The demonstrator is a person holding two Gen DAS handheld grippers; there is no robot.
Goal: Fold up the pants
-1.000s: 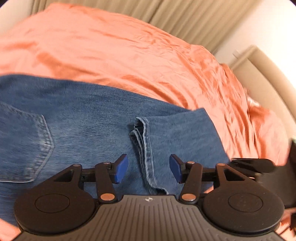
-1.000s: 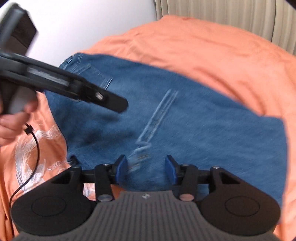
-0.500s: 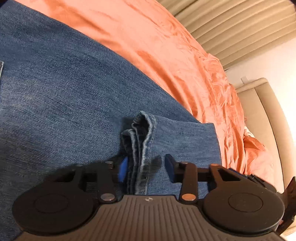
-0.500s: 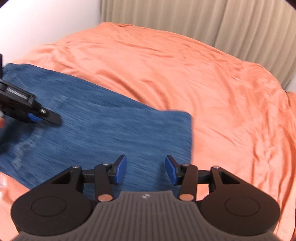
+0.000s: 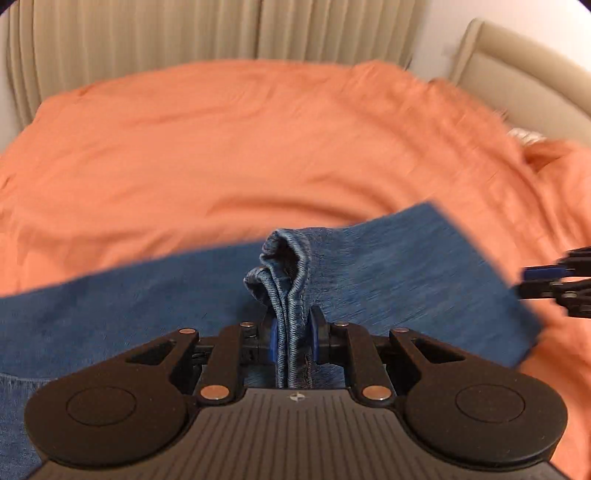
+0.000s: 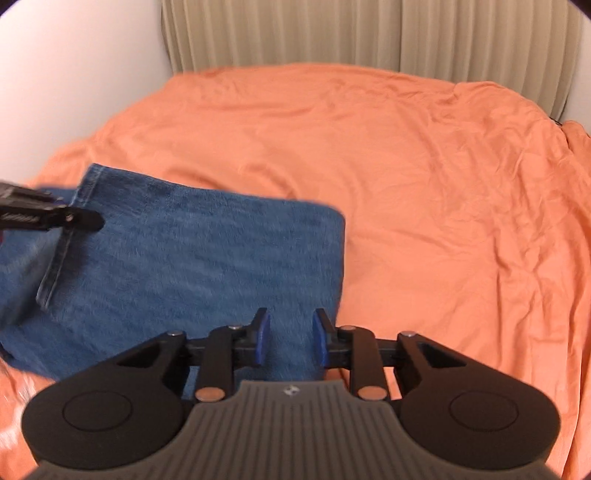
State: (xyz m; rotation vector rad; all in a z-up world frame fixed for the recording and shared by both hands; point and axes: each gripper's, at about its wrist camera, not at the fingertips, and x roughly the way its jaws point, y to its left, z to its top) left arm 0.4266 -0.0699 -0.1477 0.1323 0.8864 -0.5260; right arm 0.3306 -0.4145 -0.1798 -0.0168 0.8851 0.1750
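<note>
Blue denim pants (image 5: 388, 266) lie folded on an orange bedspread (image 5: 258, 140). My left gripper (image 5: 291, 338) is shut on the bunched leg hems (image 5: 286, 280), which stick up between its blue pads. It also shows at the left edge of the right wrist view (image 6: 48, 218), over the hem seam. My right gripper (image 6: 290, 338) is partly open and empty, over the near right corner of the folded denim (image 6: 207, 266). Its tip shows at the right edge of the left wrist view (image 5: 554, 280).
The orange bedspread (image 6: 424, 184) stretches far and right of the pants. Beige curtains (image 6: 351, 33) hang behind the bed. A white wall (image 6: 74, 74) is at left. A beige padded headboard (image 5: 517, 66) stands at the right.
My left gripper closed on the leg hems and lifted them. My right gripper moved to the pants' folded corner and its jaws narrowed.
</note>
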